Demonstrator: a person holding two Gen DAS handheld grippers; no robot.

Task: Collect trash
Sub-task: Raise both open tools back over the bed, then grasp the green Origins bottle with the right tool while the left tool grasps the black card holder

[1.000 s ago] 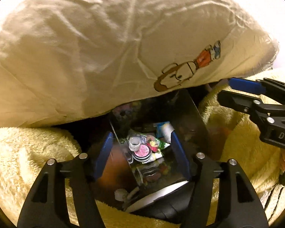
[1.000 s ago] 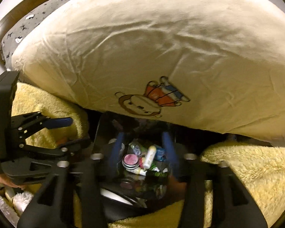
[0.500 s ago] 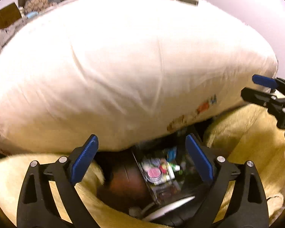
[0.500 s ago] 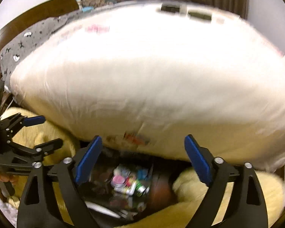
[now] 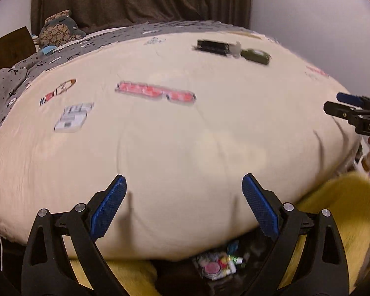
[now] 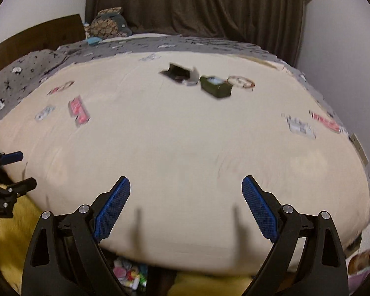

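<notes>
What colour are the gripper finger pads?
Blue pads, clearest in the right wrist view.

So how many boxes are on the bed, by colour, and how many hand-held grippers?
black box: 1
dark green box: 1
open grippers: 2, the left hand-held gripper and the right hand-held gripper
Total: 4

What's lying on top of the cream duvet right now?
On the cream duvet: a black open box and a dark green box near the far edge. The picture is too blurred to show their contents. Other marks look like printed patterns.
</notes>
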